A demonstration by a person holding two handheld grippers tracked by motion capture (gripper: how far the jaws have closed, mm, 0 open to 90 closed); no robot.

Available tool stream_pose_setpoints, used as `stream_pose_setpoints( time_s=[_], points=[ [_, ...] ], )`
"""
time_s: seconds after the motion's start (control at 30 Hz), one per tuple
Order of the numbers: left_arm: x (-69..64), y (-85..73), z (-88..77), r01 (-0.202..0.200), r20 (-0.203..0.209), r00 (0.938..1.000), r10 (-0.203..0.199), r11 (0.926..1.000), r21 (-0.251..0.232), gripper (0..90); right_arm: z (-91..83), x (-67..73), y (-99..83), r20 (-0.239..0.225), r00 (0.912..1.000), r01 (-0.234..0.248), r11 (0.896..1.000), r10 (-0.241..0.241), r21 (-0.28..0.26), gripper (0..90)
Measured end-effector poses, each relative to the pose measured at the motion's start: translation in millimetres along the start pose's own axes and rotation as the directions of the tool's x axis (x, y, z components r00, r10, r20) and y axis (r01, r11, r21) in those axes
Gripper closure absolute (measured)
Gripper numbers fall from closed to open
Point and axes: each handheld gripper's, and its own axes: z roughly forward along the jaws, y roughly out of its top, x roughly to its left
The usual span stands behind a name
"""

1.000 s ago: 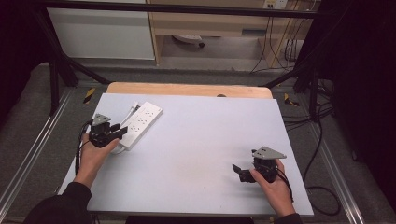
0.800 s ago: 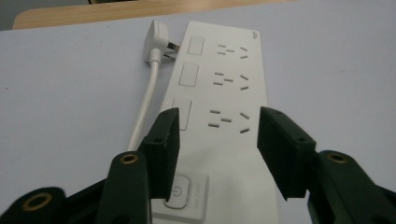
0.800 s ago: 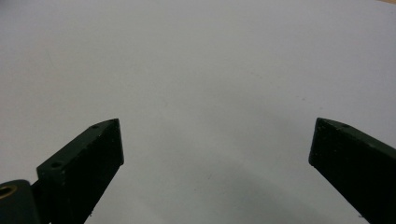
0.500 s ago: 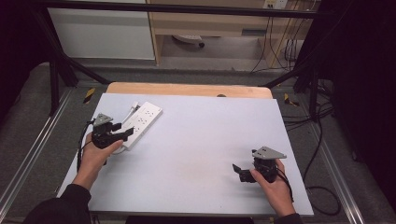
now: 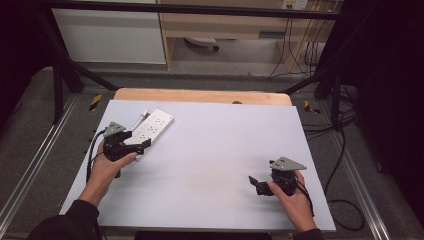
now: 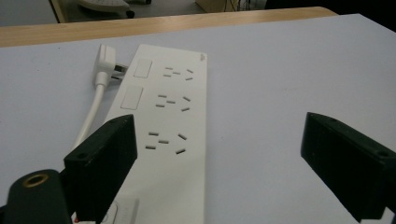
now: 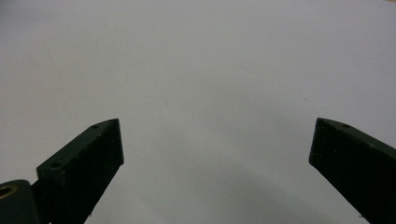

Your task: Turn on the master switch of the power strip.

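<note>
hovering over the power strip (image 6: 170,135), left gripper (image 6: 219,154) jaws just opened wide, pinching nothing.

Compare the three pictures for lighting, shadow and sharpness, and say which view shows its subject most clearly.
High view: the pale grey table top is evenly lit, its dark surroundings falling to black at the edges. Left gripper view: the white plastic power strip is sharpest, its socket slots crisp, while the near black pads are soft. Right gripper view: bare, featureless table with a faint shadow low down.
</note>
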Motion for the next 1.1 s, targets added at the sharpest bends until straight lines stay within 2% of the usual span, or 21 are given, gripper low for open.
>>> stream_pose_setpoints(
  time_s=[0.33, 0.47, 0.67, 1.1],
  points=[
    [-13.4, -0.9, -9.8, -0.018, 0.032, 0.9993, 0.019, 0.9987, -0.048, 9.1, 0.9, 0.4, 0.2, -0.003, 1.0000, 0.006, 1.000, -0.006, 0.002, 3.4],
    [-17.2, -0.9, -14.5, -0.022, 0.033, 0.9992, 0.023, 0.9984, -0.052, 9.1, 1.2, 0.2, -0.2, -0.003, 1.0000, 0.001, 1.000, -0.001, 0.005, 3.4],
    [-23.9, -1.9, -28.9, -0.003, 0.049, 0.9988, 0.006, 0.9971, -0.076, 9.1, 1.7, -0.1, -0.2, -0.007, 1.0000, -0.004, 1.000, 0.004, 0.000, 3.4],
    [-32.5, -11.3, -51.9, 0.025, 0.043, 0.9988, -0.022, 0.9965, -0.080, 6.3, 0.0, -0.3, 0.1, -0.004, 0.9999, -0.012, 1.000, 0.012, -0.007, 3.4]
  ],
)
